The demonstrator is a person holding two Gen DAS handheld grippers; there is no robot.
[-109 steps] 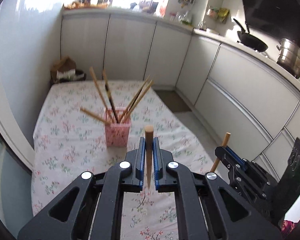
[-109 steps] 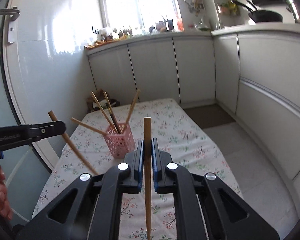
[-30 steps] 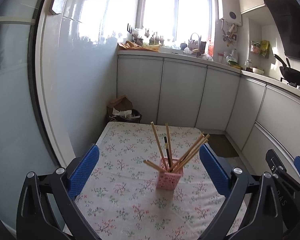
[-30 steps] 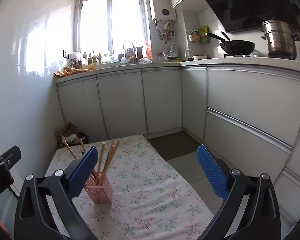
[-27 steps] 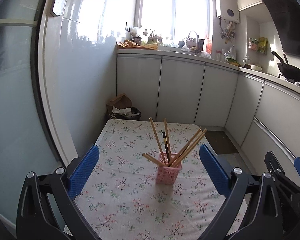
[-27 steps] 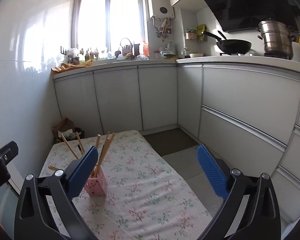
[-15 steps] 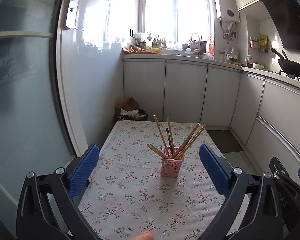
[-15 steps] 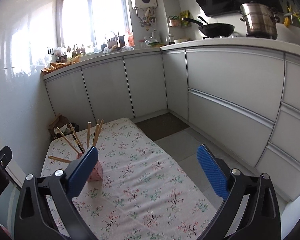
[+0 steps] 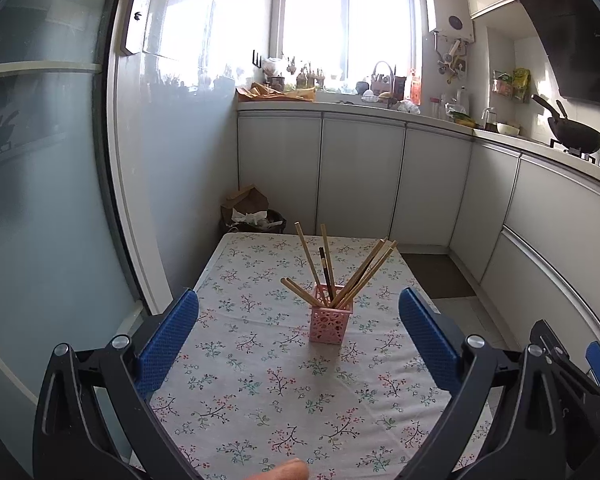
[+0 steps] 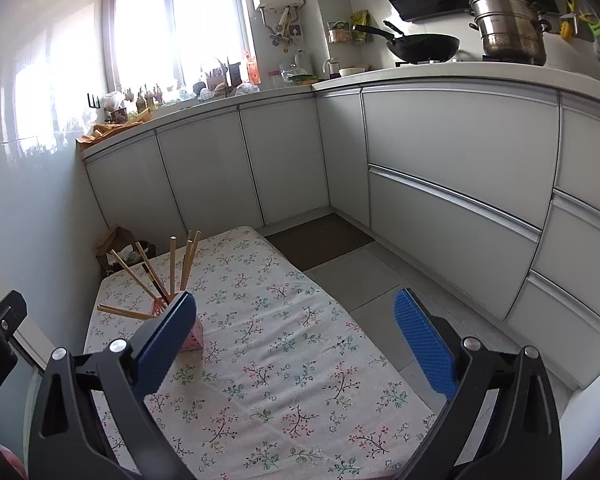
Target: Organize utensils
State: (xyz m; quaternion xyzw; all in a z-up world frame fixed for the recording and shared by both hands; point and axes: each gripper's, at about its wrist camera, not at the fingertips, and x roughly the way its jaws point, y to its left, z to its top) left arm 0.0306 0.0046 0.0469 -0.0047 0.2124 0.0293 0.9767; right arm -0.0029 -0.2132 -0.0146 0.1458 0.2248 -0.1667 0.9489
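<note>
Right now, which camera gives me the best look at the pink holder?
Left wrist: the pink holder stands whole and centred between the open fingers, chopsticks fanned out. In the right wrist view, a blue finger pad covers most of it.

Kitchen: bright far window (image 9: pixel 346 20); grey cabinets (image 9: pixel 360 176) far and right; floral tablecloth (image 9: pixel 260 380) near; tiled floor (image 10: pixel 364 280).

A perforated pink plastic square holder (image 9: pixel 328 323) is standing upright on the floral tablecloth, with wooden chopsticks (image 9: pixel 364 273) and one dark chopstick (image 9: pixel 326 272) fanning outward from it.
</note>
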